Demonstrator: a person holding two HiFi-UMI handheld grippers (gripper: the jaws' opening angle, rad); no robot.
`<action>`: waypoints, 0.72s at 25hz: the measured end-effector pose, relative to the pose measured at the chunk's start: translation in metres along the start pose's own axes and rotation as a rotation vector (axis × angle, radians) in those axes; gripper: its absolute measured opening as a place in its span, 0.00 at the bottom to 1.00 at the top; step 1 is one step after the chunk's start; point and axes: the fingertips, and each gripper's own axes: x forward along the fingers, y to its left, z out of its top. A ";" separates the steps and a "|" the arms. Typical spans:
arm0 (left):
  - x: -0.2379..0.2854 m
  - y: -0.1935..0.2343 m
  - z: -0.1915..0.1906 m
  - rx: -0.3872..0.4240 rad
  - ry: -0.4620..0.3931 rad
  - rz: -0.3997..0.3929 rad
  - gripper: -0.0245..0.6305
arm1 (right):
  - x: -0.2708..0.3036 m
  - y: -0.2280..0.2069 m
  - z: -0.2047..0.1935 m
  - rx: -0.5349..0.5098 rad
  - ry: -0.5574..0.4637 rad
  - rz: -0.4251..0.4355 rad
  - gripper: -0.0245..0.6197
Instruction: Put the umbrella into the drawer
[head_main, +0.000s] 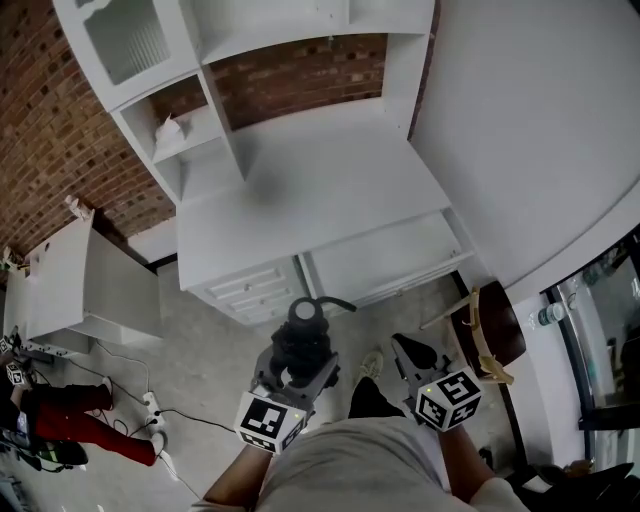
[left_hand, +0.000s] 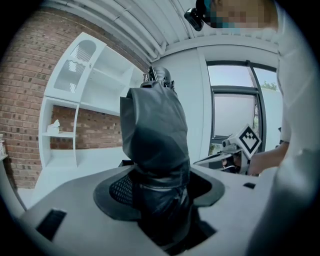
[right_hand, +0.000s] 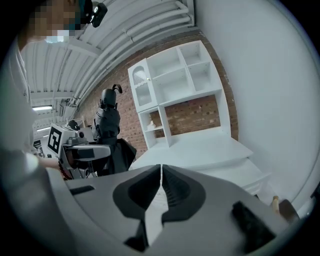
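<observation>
while the umbrella (head_main: 305, 328) is folded and already in hand, we judge the task only partly done: it sits at the lower centre of the head view, well apart from the white desk (head_main: 300, 190), and it has yet to go into the drawer (head_main: 385, 262) in the middle right of that view. that wide drawer seems to jut out from under the desktop (we cannot tell for sure how far it is open). what is left, as we read it, is to carry the umbrella over, lay it inside and let go.

the left gripper (head_main: 295, 358) has its tongs pinching the umbrella's lower end, dark cloth bunched between them in the left gripper view. the right gripper (head_main: 408, 350) carries nothing, its tongs pressed together with only a hairline slit between them in its own view.

the umbrella's long axis runs straight on from the left jaws, up the middle of the left gripper view. in the head view we see it almost end-on, its free end with a small loop tipped toward the upper part of the frame
</observation>
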 end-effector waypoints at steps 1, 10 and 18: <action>0.010 0.003 0.004 0.003 -0.004 0.002 0.47 | 0.005 -0.010 0.005 0.001 -0.001 0.000 0.09; 0.107 0.027 0.025 -0.034 0.013 0.022 0.47 | 0.044 -0.099 0.046 -0.024 0.017 0.026 0.09; 0.176 0.039 0.040 -0.029 0.016 0.045 0.47 | 0.066 -0.162 0.072 -0.038 0.021 0.044 0.09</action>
